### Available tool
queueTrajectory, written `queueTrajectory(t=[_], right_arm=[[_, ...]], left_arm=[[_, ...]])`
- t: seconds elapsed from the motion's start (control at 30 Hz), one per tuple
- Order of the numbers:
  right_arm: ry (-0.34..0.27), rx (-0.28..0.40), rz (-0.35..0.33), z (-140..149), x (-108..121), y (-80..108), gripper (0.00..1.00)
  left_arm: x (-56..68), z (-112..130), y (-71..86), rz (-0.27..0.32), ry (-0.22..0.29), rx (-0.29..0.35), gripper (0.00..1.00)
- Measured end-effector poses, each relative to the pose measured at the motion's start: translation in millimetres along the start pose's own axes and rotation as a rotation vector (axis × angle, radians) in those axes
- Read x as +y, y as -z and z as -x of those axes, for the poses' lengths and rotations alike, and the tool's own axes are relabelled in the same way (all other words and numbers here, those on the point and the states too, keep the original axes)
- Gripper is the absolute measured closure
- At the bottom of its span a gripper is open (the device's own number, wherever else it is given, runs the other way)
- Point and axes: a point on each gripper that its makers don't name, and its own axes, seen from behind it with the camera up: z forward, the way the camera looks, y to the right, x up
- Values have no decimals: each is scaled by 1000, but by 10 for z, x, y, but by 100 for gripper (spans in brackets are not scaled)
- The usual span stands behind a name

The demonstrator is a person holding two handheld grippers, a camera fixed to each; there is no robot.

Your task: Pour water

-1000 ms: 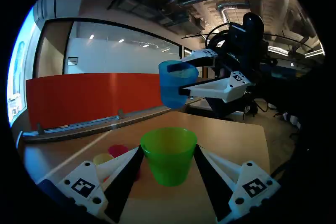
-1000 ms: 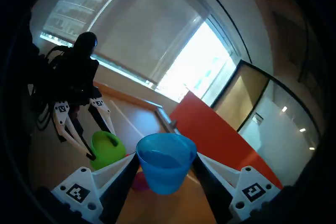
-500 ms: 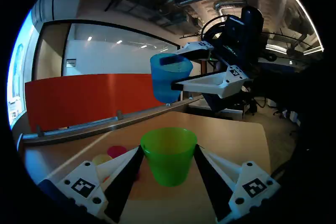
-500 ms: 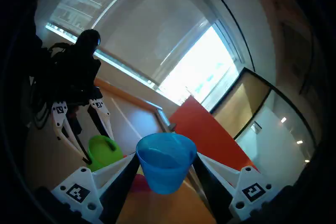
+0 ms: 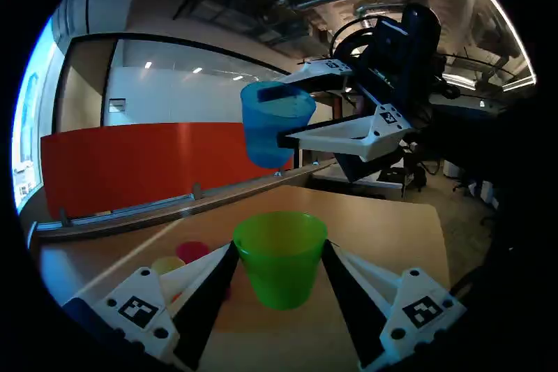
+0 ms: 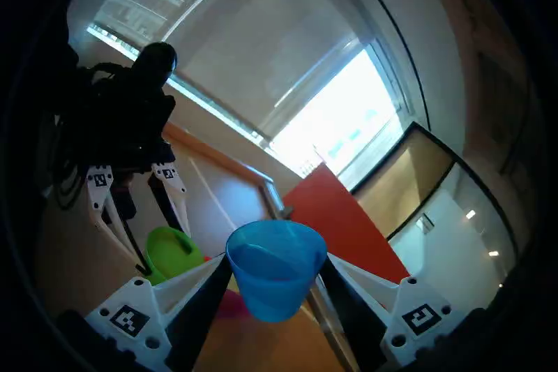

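You are holding the green cup (image 5: 280, 264) in your left gripper (image 5: 280, 250), whose two fingers are pressing on opposite sides of the cup, spread only as wide as it is. Your right gripper (image 6: 276, 264) is gripping the blue cup (image 6: 275, 281) the same way, one finger on each side.

The left gripper view is giving you the blue cup from the outside: it is hanging in the air, close to upright, above and beyond the green cup, over the wooden table (image 5: 390, 225). That view is also showing a red cup (image 5: 192, 250) and a yellow cup (image 5: 167, 264) standing on the table beside the left finger, with an orange partition (image 5: 139, 155) behind.

The right gripper view is looking down into the blue cup, where a water line (image 6: 268, 260) is showing partway up the inside. It is also catching the green cup's open mouth from above, lower left. Whether the green cup is resting on the table, you cannot tell.
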Motion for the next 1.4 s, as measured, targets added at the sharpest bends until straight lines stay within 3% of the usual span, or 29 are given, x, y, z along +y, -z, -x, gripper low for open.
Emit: queueTrajectory(t=[0.7,1.4], right_arm=[[114,-12,5,-77,32,-53,10],[172,-19,0,-119,36,-126,10]], left_arm=[[37,41,-16,12,-5,-5,15],[86,21,-16,23,-5,4,15]])
